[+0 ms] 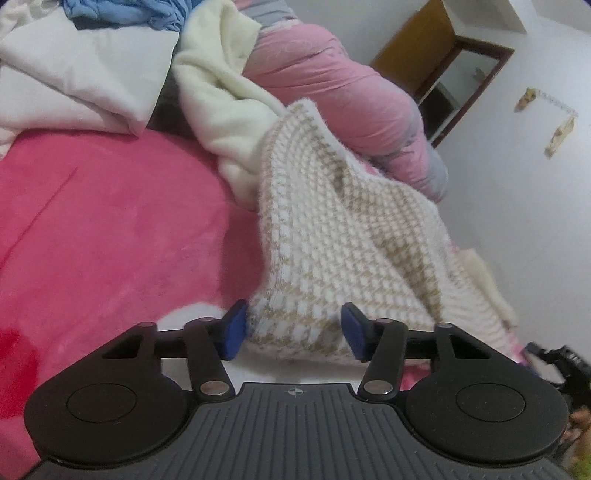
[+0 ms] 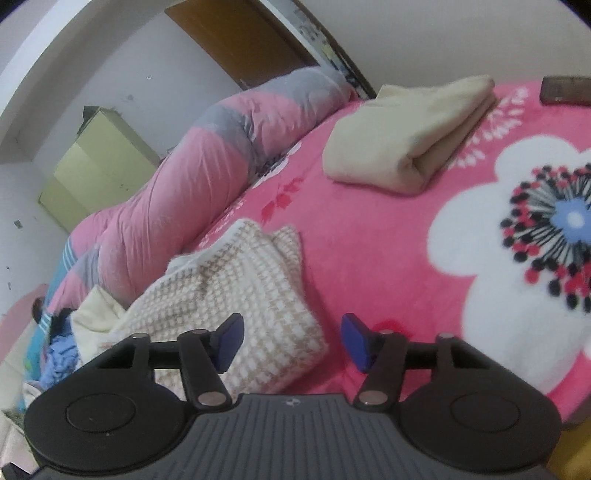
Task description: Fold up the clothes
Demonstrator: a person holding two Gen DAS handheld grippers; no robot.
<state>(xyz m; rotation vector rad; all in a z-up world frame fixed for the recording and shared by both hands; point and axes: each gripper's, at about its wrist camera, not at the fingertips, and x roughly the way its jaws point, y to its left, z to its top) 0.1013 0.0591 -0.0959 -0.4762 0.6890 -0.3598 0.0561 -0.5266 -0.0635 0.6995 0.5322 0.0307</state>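
The knitted sweater (image 1: 332, 236), white with little tan checks, lies bunched up on the pink flower blanket (image 1: 110, 229) that covers the bed. One end of it sits between the two blue pads of the left gripper (image 1: 294, 334). Those pads are spread apart, and I cannot tell if they touch the wool. The right gripper (image 2: 292, 341) has its pads spread apart too, with nothing in them. It hangs just over the near corner of the sweater (image 2: 236, 295).

A cream fleece (image 1: 221, 99) is heaped right behind the sweater. Past that lie white cloth (image 1: 74, 81) and a blue garment (image 1: 125, 14). A rolled pink and gray quilt (image 2: 192, 181) runs along the wall. A folded beige cloth (image 2: 406, 136) rests well apart on the blanket.
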